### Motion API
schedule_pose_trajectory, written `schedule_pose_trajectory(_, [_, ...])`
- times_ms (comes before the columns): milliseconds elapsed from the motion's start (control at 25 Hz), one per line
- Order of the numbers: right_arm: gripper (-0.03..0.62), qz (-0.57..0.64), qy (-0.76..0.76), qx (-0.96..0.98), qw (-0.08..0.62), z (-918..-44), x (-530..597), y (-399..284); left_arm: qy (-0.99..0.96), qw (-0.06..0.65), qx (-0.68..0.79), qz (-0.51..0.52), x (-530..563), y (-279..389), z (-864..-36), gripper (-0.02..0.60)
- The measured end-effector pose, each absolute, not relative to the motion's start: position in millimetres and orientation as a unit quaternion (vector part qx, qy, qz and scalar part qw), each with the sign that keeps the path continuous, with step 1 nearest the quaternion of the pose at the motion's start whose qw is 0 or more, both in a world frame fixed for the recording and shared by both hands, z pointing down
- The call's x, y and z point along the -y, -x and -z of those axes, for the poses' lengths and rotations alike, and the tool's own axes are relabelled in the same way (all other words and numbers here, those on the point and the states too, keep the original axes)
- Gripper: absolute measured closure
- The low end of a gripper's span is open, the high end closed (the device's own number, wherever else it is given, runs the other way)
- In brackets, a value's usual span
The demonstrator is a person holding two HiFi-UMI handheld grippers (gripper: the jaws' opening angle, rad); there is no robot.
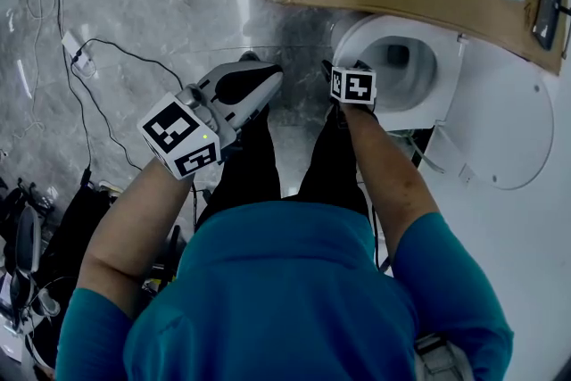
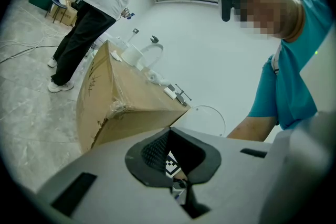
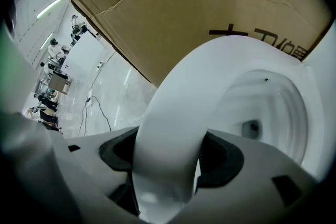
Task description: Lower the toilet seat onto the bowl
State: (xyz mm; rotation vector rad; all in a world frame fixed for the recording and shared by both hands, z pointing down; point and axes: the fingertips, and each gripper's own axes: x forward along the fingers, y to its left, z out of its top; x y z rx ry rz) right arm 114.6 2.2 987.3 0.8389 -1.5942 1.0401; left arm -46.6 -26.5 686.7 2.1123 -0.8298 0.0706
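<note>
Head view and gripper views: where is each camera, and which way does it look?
Head view: on the person's head, looking down at the white toilet bowl; both forearms, left gripper, right gripper show.
Left gripper view: on that gripper, facing the brown cardboard box; teal sleeve shows.
Right gripper view: on that gripper, facing into the bowl; its jaws clamp the white toilet seat.
All three share the box.

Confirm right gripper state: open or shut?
Shut: the right gripper has its jaws clamped on the white toilet seat rim.

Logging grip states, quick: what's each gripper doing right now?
Left gripper: closed, empty.
Right gripper: closed on the toilet seat rim.
</note>
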Motion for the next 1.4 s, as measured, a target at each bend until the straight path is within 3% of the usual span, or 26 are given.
schedule_pose_trajectory(720, [0.258,-0.379,-0.369,0.635,0.564,-1017.0,1.1,-123.0,-0.834,0.438,0.336,-0.026,16.1,57.3,-710.1,0.586])
schedule_pose_trajectory(1400, [0.237,-0.385,-0.340,0.636,0.575,-1049.2,0.4,-119.0,-0.827,0.453,0.330,-0.030,7.3,57.3,-725.4,0.586])
